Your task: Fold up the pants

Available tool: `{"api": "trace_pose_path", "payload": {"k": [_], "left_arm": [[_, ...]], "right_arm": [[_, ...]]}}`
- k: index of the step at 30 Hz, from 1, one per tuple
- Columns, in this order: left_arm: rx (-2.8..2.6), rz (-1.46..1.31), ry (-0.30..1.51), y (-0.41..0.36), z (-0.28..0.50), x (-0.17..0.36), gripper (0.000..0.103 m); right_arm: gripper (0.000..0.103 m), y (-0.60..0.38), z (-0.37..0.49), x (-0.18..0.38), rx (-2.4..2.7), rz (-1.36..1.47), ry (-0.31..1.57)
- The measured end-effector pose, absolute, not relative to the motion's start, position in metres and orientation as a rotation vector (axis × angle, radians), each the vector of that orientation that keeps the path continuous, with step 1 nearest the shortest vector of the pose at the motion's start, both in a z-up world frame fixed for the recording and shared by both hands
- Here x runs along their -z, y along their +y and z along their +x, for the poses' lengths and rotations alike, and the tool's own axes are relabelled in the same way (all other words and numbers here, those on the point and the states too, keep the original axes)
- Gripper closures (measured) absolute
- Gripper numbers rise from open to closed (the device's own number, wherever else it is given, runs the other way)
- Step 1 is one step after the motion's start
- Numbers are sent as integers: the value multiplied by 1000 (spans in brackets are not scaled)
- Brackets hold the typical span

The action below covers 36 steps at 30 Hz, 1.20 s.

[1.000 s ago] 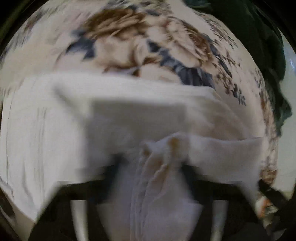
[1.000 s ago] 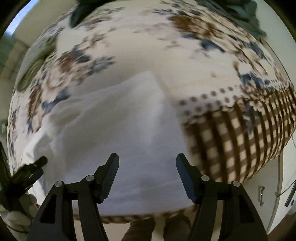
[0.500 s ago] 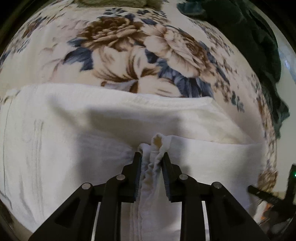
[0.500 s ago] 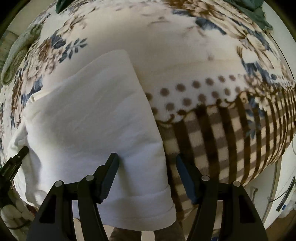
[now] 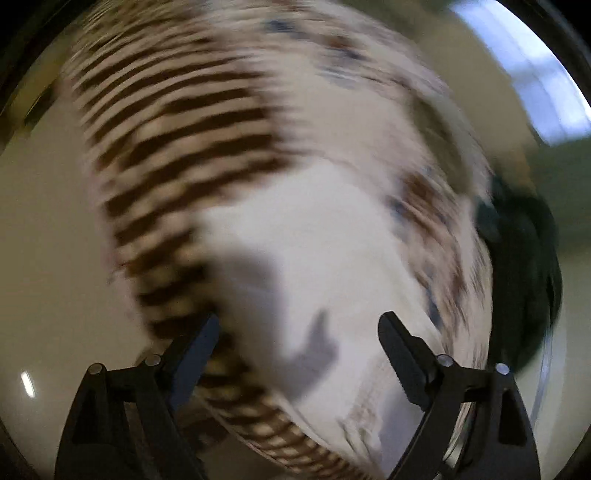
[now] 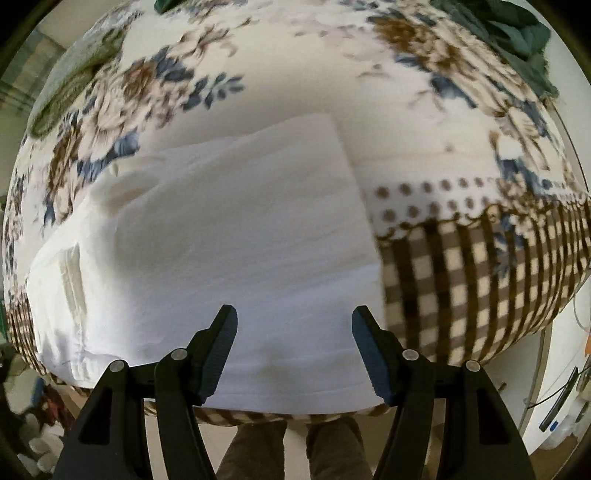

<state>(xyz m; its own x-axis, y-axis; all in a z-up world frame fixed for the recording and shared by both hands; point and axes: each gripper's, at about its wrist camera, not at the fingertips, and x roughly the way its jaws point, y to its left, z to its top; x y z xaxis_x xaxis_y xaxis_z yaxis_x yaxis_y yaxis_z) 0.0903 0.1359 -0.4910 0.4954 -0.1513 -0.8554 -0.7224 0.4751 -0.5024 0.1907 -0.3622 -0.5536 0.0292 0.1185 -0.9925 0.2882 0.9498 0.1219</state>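
Left tongs [image 5: 297,328] spread wide, nothing between the fingers; view heavily motion-blurred. Right tongs [image 6: 293,325] likewise wide open, gripping nothing, poised above the near edge of the pants [image 6: 221,251].

Pants: white, lying as a compact rectangle on the floral blanket [image 6: 369,92], lower centre to left of the right wrist view, near hem reaching the blanket's checked border [image 6: 480,280] at the edge of the bed. In the left wrist view, only a white blurred patch [image 5: 314,240] at centre, beside brown stripes at upper left; layers not readable there.

Progress, judged: main folds apparently in place. Layered edges visible at the left side of the bundle, outline roughly square, no legs trailing. Small rumple at upper left of the stack. Left to do, probably: little beyond a smoothing pass or squaring that left edge; possibly one more fold if a smaller bundle is wanted. Cannot tell from these views whether the underside lies flat.

Containers: none identifiable. Dark green cloth [image 6: 517,29] heaped at upper right of the right wrist view, resting on the blanket, not in anything.
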Motion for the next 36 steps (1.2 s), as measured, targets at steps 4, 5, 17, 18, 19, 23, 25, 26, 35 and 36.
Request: {"api": "trace_pose_path", "payload": {"k": [4, 5, 17, 18, 19, 23, 25, 26, 35, 36], "left_arm": [[-433, -1168, 972, 166, 94, 534, 70], [-426, -1156, 974, 169, 97, 536, 76], [-316, -839, 915, 147, 124, 468, 90], [-313, -845, 932, 149, 131, 473, 90], [-319, -870, 940, 156, 135, 481, 90], [-371, -851, 1006, 170, 139, 510, 90], [-372, -957, 1041, 184, 129, 531, 86], [-365, -1013, 1025, 189, 123, 533, 84], [-318, -1116, 966, 182, 105, 543, 29], [-322, -1109, 974, 181, 109, 546, 30]], "right_arm": [[36, -350, 192, 563, 144, 286, 1579], [36, -348, 193, 564, 150, 276, 1582], [36, -323, 206, 570, 187, 229, 1627], [36, -320, 205, 571, 187, 230, 1632], [36, -318, 204, 571, 190, 227, 1639], [36, -312, 202, 570, 193, 237, 1638], [36, -315, 199, 571, 195, 251, 1635], [36, -314, 199, 572, 194, 259, 1635], [36, -328, 189, 574, 204, 296, 1635], [36, -326, 191, 575, 208, 295, 1635]]}}
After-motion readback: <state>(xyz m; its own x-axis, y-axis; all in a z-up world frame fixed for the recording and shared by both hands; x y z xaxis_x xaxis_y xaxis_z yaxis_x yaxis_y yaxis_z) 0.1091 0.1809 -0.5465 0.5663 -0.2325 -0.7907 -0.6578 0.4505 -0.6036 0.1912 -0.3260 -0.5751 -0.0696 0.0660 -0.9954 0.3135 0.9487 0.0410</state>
